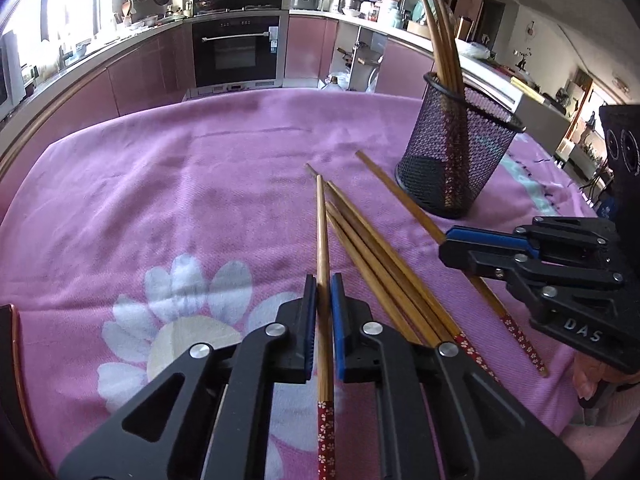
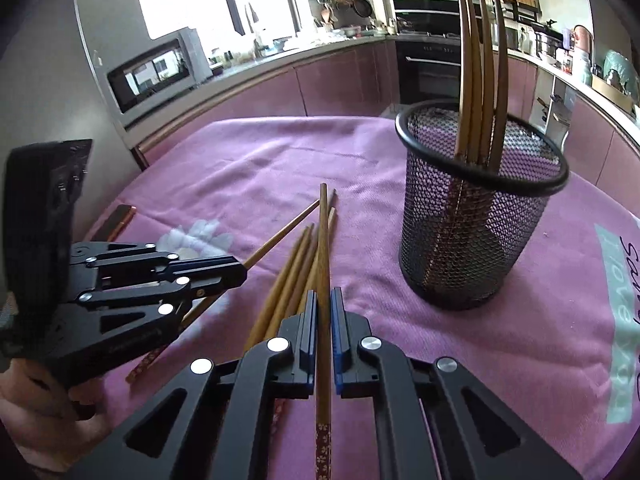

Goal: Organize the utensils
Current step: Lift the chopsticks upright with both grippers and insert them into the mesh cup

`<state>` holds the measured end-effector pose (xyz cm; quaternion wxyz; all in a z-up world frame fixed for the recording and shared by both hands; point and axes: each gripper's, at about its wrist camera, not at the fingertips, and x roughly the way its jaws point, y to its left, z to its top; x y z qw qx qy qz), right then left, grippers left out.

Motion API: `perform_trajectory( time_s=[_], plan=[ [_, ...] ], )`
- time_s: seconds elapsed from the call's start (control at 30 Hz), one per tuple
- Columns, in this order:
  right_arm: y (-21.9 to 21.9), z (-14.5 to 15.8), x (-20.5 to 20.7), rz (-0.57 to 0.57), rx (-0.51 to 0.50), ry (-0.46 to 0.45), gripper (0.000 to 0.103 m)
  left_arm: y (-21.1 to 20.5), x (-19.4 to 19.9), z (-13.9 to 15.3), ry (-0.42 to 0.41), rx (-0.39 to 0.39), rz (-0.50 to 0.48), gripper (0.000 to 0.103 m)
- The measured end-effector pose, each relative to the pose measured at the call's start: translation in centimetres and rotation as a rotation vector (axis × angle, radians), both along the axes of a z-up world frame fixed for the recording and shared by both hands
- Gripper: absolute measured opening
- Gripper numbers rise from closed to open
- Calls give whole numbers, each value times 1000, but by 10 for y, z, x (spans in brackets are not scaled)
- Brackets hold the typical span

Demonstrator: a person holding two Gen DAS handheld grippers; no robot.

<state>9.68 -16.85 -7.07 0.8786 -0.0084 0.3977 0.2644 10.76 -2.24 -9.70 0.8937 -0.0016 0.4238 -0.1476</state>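
Left wrist: right claw (image 1: pixel 442 249) hides chopstick (image 1: pixel 404 194) middle.

The patterned red end of the wooden chopstick (image 1: pixel 323 240) clamped in the left gripper (image 1: pixel 323 292) runs off the bottom edge of the left wrist view. The brown chopstick (image 2: pixel 323 264) clamped in the right gripper (image 2: pixel 324 304) is likewise cut off at the bottom of the right wrist view. The black wire-mesh cup (image 2: pixel 476 216) veils the lower parts of the bamboo chopsticks (image 2: pixel 480 72) standing in it. Printed lettering (image 2: pixel 624 304) on the pink cloth (image 2: pixel 248 168) is cut by the right edge. Items on the far kitchen counter (image 1: pixel 352 4) are too small to identify.
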Motion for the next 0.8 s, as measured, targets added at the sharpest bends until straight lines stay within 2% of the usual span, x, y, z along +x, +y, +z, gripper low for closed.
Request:
perform_trajectory(
  time_s=[0.4, 0.67, 0.8],
  plan=[
    [-30, 36, -22, -10, 117, -74, 5, 21, -20, 43, -65, -201, -57, 8],
    [-55, 56, -26, -54, 172, -134, 5, 20, -28, 74, -118, -301, -117, 8],
    [-63, 64, -26, -74, 194, -163, 5, 19, -31, 91, -160, -326, -138, 8]
  ],
)
